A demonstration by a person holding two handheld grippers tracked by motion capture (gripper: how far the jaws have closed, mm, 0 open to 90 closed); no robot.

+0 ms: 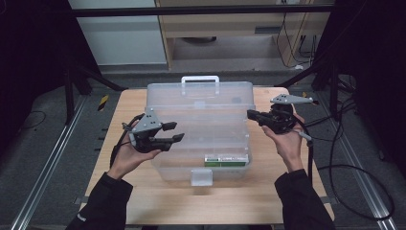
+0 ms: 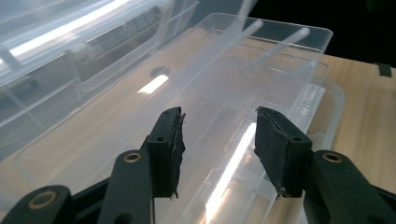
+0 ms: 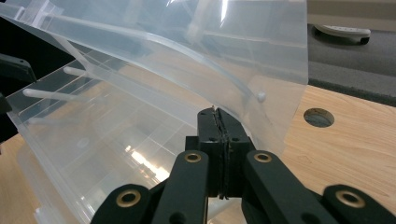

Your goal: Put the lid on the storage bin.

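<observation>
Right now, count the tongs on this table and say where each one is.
2. Left tongs, jaws open, at the clear box's left side; right tongs, jaws shut, at the raised lid's right edge.

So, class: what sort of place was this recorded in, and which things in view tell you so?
Probably a lab or workshop recording station: a pale wooden table standing between metal floor rails, black cables trailing over grey carpet, and a clear plastic compartment box worked with hand-held tongs.
</observation>
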